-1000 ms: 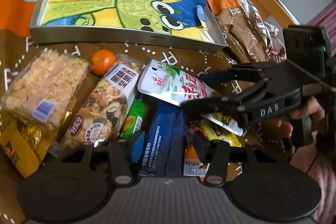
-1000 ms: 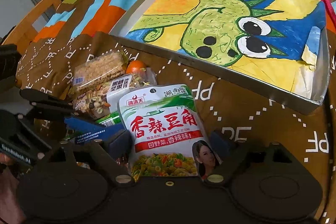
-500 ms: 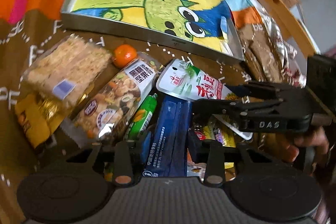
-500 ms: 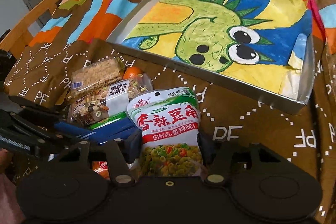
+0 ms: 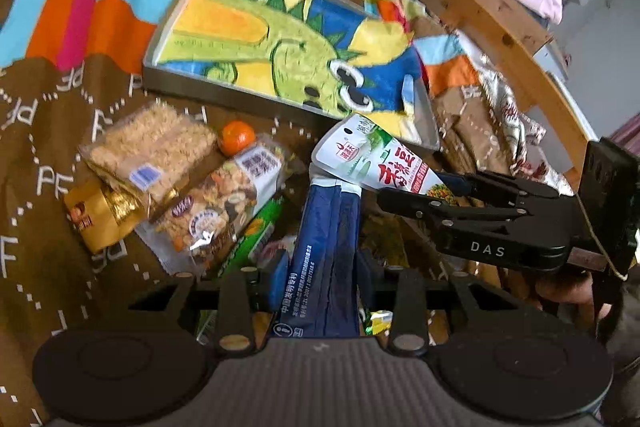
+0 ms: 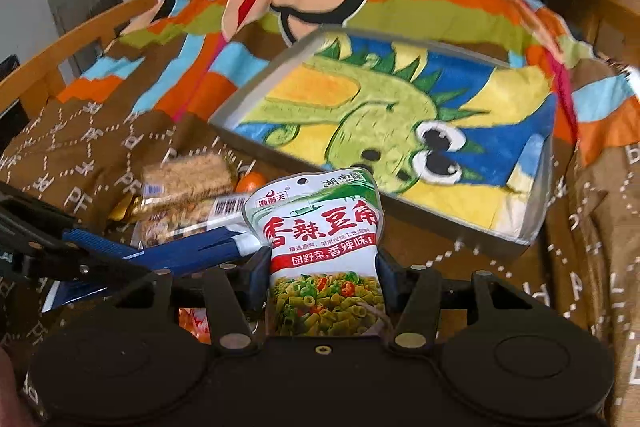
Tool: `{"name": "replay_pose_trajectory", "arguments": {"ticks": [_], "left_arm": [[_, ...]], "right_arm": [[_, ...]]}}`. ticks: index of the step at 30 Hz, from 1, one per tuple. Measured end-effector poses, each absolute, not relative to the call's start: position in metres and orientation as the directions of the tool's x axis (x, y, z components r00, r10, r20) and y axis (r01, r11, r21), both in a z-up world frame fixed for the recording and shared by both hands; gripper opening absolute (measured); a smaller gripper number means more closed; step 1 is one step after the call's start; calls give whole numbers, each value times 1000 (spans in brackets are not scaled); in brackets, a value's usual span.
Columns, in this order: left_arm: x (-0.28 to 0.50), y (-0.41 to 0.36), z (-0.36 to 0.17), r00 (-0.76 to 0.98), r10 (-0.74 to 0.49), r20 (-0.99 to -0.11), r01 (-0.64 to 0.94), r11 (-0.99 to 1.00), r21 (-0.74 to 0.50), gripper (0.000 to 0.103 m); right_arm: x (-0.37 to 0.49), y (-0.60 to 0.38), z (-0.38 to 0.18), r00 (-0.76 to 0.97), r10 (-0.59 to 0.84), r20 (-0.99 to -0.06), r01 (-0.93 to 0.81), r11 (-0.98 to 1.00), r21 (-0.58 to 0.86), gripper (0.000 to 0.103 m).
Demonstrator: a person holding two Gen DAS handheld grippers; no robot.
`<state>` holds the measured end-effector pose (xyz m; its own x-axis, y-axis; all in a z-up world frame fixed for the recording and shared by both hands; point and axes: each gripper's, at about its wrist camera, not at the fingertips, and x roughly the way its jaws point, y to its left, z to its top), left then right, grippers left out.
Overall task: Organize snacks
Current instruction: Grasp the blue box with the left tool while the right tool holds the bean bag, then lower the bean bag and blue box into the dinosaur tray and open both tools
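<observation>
Two packs are off the pile now, your left gripper pinching the blue pack and your right gripper pinching the spicy bean pouch, both pointing lengthwise at the dinosaur tray ahead, right one nearer.

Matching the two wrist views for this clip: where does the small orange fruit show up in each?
Left wrist view: orange fruit sits left of centre, at the top corner of the mixed nut bag.
Right wrist view: only a sliver of the fruit shows left of centre, behind the green bean snack pouch.
Shared landmark: the dinosaur tray just beyond it.
</observation>
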<state>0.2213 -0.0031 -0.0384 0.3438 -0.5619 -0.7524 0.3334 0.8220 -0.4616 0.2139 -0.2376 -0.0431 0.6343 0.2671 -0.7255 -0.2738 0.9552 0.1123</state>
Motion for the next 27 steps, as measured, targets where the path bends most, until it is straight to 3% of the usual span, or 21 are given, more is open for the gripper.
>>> {"name": "replay_pose_trajectory", "arguments": {"ticks": [7, 18, 27], "left_arm": [[221, 0, -29, 451, -523, -723, 321, 851, -416, 39], [229, 1, -33, 475, -521, -709, 298, 853, -427, 39], [275, -7, -20, 577, -540, -613, 264, 833, -486, 39]], "right_arm": [[216, -243, -39, 704, 228, -673, -230, 969, 88, 56], [229, -244, -43, 736, 199, -647, -207, 976, 65, 56], [252, -252, -47, 773, 160, -614, -148, 986, 72, 56]]}}
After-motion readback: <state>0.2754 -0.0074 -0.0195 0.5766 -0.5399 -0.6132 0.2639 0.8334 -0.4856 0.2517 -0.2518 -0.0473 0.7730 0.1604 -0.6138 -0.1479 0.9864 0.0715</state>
